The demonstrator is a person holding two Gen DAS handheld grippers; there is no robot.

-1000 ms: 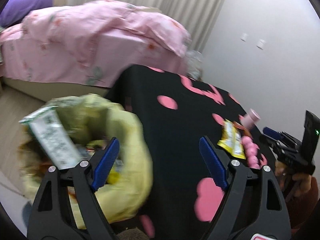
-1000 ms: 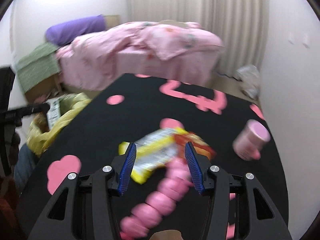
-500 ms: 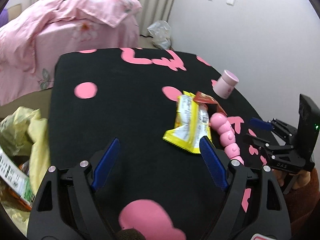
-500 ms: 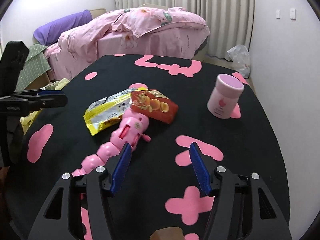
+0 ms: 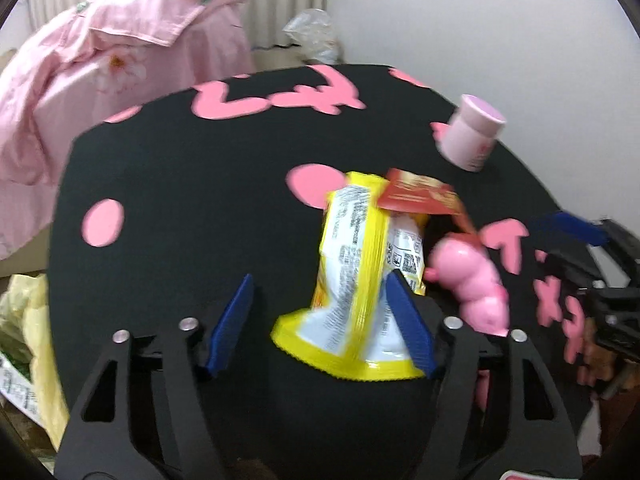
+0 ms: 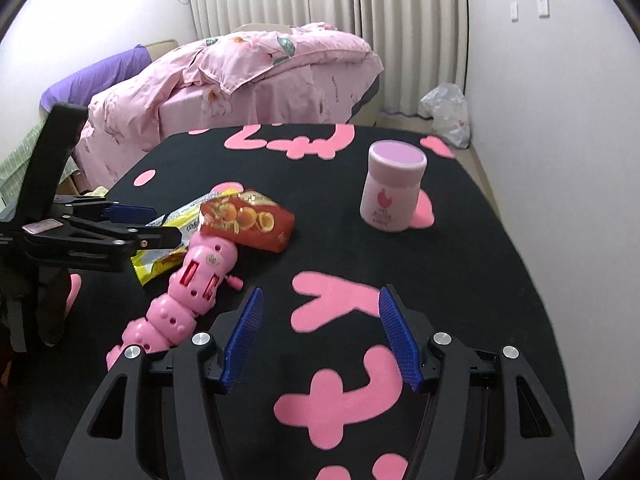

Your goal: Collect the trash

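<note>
- Right wrist view: black tabletop (image 6: 460,264) with pink shapes, a pink bed (image 6: 256,76) and curtains (image 6: 360,0) behind.
- Yellow wrapper (image 5: 352,276), crinkled with printed white panels, lies on it, a red packet (image 5: 416,196) overlapping its far end.
- Left hand-held gripper (image 5: 320,320): jaws closing, wrapper between, not clearly pinched.
- Right hand-held gripper (image 6: 320,340): jaws apart, nothing between.
</note>
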